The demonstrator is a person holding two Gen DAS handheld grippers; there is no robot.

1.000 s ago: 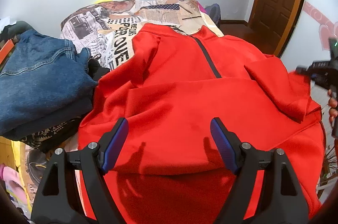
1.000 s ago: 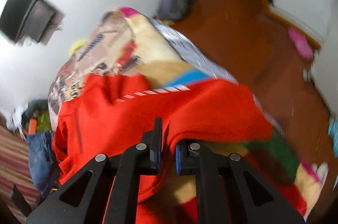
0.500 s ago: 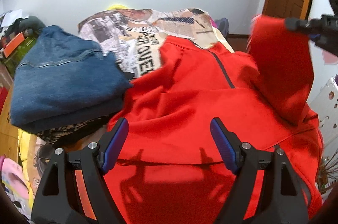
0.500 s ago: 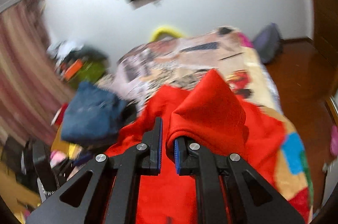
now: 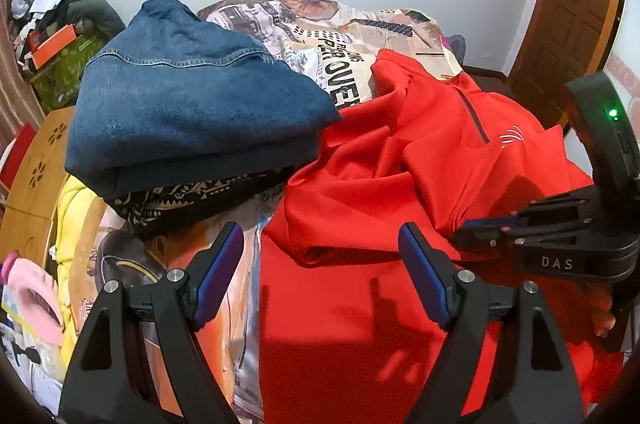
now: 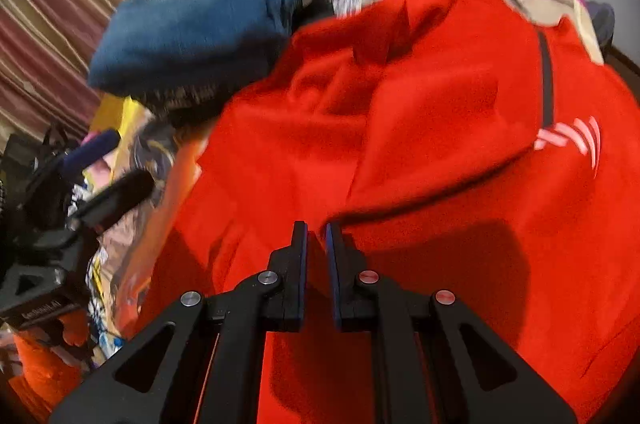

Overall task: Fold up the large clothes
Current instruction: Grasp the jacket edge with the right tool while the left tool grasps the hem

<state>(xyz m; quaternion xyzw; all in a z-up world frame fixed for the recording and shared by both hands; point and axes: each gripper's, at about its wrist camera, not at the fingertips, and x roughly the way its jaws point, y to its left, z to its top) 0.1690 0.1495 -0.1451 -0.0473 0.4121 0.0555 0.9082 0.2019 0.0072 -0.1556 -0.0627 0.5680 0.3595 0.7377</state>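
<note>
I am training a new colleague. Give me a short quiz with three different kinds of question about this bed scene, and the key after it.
1. True or false: the right gripper is shut on fabric of the red jacket.
2. Multiple choice: what does the folded blue denim garment rest on? A) a black patterned cloth B) the red jacket C) the wooden door
3. Short answer: are the jaws of the left gripper open or shut, and is anything between them?

Key:
1. True; it pinches a red fold.
2. A, the black patterned cloth.
3. Open; nothing is gripped, the jacket and the printed bedcover lie beyond them.
</note>
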